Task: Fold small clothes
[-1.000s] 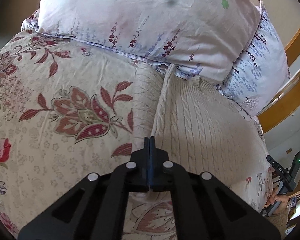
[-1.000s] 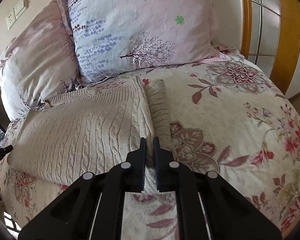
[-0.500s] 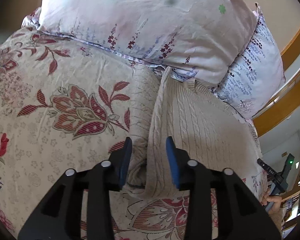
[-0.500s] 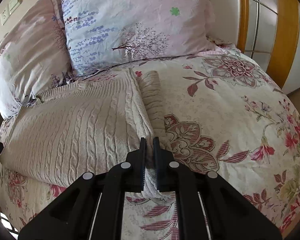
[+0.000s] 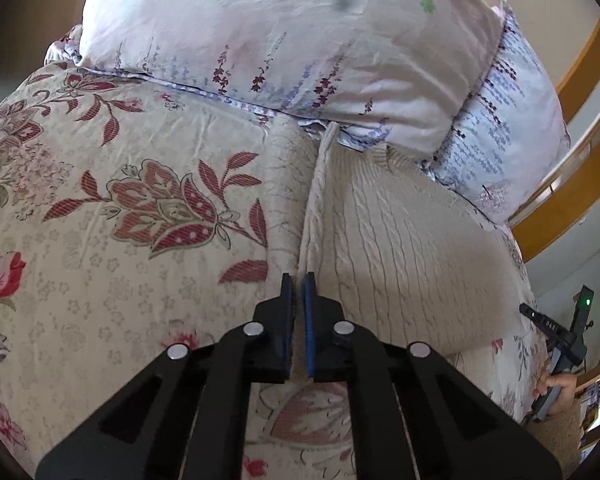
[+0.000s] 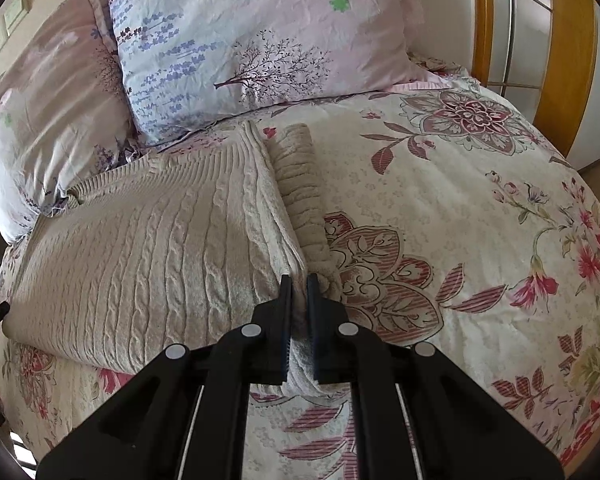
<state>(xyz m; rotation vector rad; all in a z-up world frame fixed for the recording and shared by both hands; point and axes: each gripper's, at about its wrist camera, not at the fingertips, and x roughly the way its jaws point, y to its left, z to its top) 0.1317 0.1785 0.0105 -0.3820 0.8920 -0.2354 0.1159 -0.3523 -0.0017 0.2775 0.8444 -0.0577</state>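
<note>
A cream cable-knit sweater [image 5: 400,240] lies flat on the flowered bedspread, its top at the pillows. My left gripper [image 5: 299,280] is shut on the sweater's left folded edge near the hem corner. In the right wrist view the sweater [image 6: 148,248] fills the left half, with a folded sleeve [image 6: 300,184] beside its right edge. My right gripper [image 6: 299,282] is shut on the sweater's right edge near the hem, with knit fabric pinched between the fingers.
Two pink flowered pillows [image 5: 284,36] [image 6: 260,36] lean at the head of the bed. A wooden bed frame [image 6: 568,52] stands at the right. The flowered bedspread [image 6: 480,208] spreads to the right. The other gripper [image 5: 560,336] shows at the far right of the left wrist view.
My left gripper opened around the sweater's left edge half a second ago and has now shut on it. My right gripper stayed shut on the right edge and moved slightly forward.
</note>
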